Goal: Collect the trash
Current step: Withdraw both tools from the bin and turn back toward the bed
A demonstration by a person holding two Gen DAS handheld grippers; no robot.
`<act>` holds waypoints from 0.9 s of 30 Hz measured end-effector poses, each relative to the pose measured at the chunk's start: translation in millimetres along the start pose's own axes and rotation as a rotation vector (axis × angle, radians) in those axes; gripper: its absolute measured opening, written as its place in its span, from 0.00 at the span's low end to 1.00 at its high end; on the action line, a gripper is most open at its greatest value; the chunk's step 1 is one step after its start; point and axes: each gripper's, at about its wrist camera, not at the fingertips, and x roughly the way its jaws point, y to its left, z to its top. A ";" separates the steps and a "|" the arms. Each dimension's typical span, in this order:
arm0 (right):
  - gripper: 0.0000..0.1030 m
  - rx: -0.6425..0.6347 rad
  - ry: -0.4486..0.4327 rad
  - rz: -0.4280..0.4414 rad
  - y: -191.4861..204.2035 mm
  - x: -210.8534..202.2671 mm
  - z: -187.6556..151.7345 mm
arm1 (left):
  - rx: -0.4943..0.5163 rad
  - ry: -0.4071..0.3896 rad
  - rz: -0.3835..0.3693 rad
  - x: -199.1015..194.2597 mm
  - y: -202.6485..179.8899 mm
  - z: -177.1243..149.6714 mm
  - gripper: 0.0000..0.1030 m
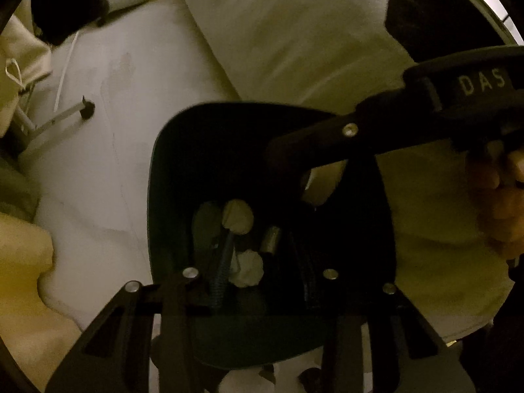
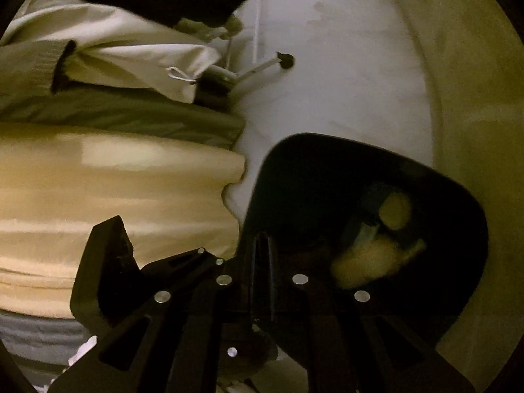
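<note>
Dim, yellowish light over a white floor (image 1: 98, 170), with pale fabric (image 1: 294, 39) heaped beyond the grippers and cream bedding (image 2: 114, 196) to the side. We note a dark bin (image 1: 170, 196) directly below both grippers, its mouth open towards us. Inside it lie crumpled pale wads of trash (image 1: 238, 216), a second wad (image 1: 247, 268) nearer us, and a blue stick-like piece (image 1: 224, 271) between them. Our left gripper (image 1: 258, 294) points steeply down into the bin; its jaws stand narrow, and whether they pinch the bin's near rim we cannot tell. Our right gripper (image 2: 262, 255) is closed tight, its tips over the bin's near edge (image 2: 258, 203), nothing visible between them. From the left wrist view the right gripper's black body (image 1: 393, 121) reaches across above the bin.
</note>
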 end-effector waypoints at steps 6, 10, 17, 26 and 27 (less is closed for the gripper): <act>0.06 0.024 0.028 -0.060 -13.9 9.1 -0.9 | -0.001 0.047 0.015 13.3 1.5 -3.3 0.33; 0.06 0.033 0.050 -0.092 -22.5 19.6 -3.1 | -0.013 0.058 0.016 15.9 5.9 -4.3 0.33; 0.06 0.037 0.116 -0.173 -38.3 46.3 -9.4 | -0.030 0.049 0.008 7.5 9.1 -6.0 0.32; 0.07 0.028 0.174 -0.257 -48.7 74.8 -23.3 | -0.039 0.000 0.035 -21.4 22.7 -13.3 0.33; 0.07 0.030 0.180 -0.265 -49.9 78.1 -24.8 | -0.041 -0.013 0.043 -28.1 24.2 -13.7 0.35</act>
